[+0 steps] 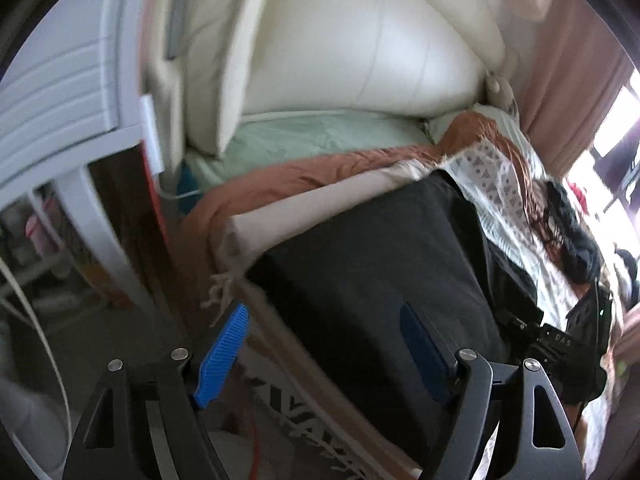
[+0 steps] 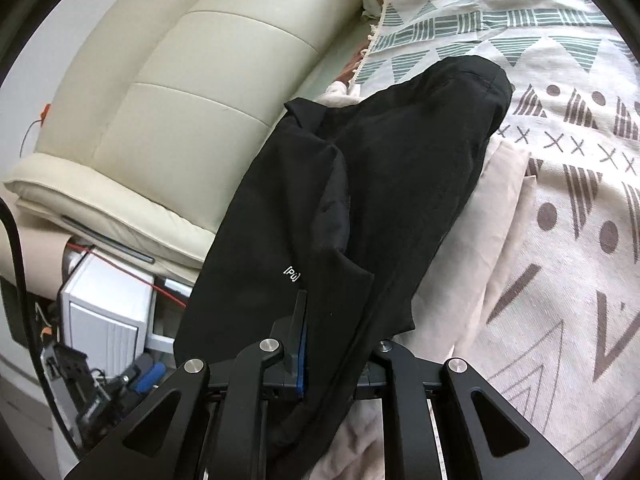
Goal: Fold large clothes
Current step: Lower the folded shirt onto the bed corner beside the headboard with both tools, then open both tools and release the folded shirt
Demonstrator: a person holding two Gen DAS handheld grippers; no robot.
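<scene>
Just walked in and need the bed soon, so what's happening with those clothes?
A person is folding a black garment on the bed, with a gripper in each hand. The right gripper is shut on its near edge. The left gripper stands open over the garment's flat part, with nothing between its blue pads. The garment lies on a beige cloth over a patterned blanket, next to a cream headboard.

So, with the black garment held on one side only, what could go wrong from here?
1. The right claw pinches only a bunched edge of the black garment, so the cloth may slip out.
2. The left claw is open and holds nothing, so the fold may end up uneven.
3. The beige cloth lies under the garment, and the left claw could catch it too.
</scene>
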